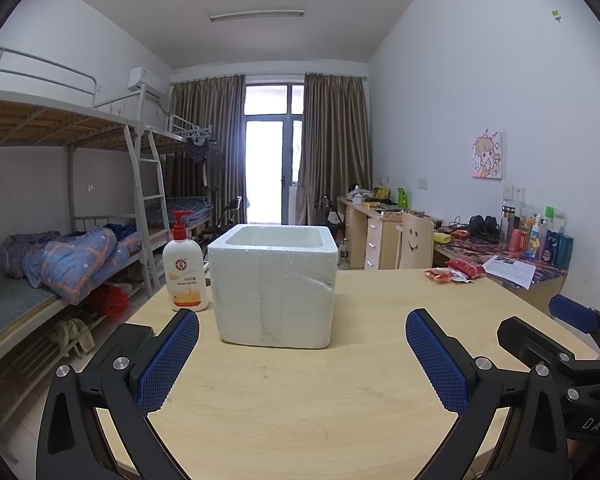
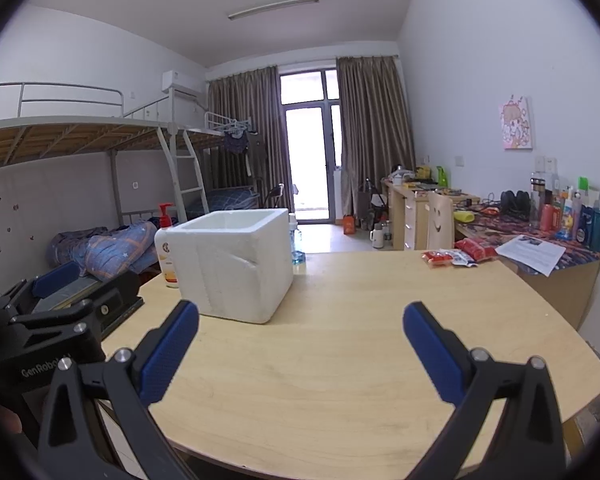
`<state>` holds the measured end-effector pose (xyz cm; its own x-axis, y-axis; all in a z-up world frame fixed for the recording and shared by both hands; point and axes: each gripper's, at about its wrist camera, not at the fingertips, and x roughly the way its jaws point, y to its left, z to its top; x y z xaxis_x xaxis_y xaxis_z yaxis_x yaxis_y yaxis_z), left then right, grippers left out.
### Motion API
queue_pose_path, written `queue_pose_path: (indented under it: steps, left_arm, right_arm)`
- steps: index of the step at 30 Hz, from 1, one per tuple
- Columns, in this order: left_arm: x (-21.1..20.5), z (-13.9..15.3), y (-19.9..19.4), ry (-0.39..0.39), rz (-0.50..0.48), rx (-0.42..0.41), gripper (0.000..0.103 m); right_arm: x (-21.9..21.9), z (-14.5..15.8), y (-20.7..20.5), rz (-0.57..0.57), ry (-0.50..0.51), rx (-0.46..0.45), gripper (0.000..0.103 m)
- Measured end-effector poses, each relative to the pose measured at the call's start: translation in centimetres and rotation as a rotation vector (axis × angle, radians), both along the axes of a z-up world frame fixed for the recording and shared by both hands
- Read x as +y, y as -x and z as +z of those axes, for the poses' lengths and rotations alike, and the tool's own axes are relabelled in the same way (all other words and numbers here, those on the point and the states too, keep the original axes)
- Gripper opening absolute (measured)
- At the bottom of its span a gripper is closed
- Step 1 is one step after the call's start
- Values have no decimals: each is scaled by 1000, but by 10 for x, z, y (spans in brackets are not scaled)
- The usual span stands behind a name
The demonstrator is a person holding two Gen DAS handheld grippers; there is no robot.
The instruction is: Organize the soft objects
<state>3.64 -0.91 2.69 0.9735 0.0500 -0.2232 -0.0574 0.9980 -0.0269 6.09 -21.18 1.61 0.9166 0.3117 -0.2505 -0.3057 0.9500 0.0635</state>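
A white foam box (image 1: 275, 284) (image 2: 232, 260) stands open-topped on the pale wooden table (image 1: 320, 380) (image 2: 340, 360). Two red soft packets (image 1: 456, 271) (image 2: 456, 254) lie at the table's far right corner. My left gripper (image 1: 302, 360) is open with nothing between its blue pads, just short of the box. My right gripper (image 2: 300, 354) is open too, to the right of the box and nearer me. Each gripper shows at the edge of the other's view: the right one (image 1: 572, 344), the left one (image 2: 60, 312).
A white lotion pump bottle (image 1: 185, 266) (image 2: 166, 248) stands left of the box. A clear water bottle (image 2: 296, 246) is behind the box. A cluttered desk (image 1: 520, 256) adjoins the table on the right; bunk beds (image 1: 60, 272) fill the left side.
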Motion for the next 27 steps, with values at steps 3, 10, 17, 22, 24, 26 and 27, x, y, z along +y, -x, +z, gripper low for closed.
queue_pose_path:
  steps: [3, 10, 17, 22, 24, 26, 27]
  left_arm:
    - [1, -1, 0, 4, 2, 3, 103]
    - [4, -1, 1, 3, 1, 3, 103]
    - [3, -1, 2, 2, 3, 3, 103]
    - [1, 1, 3, -3, 9, 0, 103]
    - [0, 1, 3, -3, 6, -2, 103]
    - [0, 2, 4, -2, 8, -3, 103]
    - [0, 2, 4, -4, 6, -2, 103]
  right_arm:
    - [0, 0, 0, 0, 3, 0, 103]
    - [0, 1, 0, 3, 3, 2, 103]
    - [0, 4, 0, 2, 6, -2, 103]
    - [0, 3, -1, 5, 9, 1, 103]
    - [0, 3, 0, 7, 7, -2, 103]
    - [-1, 3, 0, 8, 9, -2, 103]
    - [-1, 3, 0, 8, 8, -2, 103]
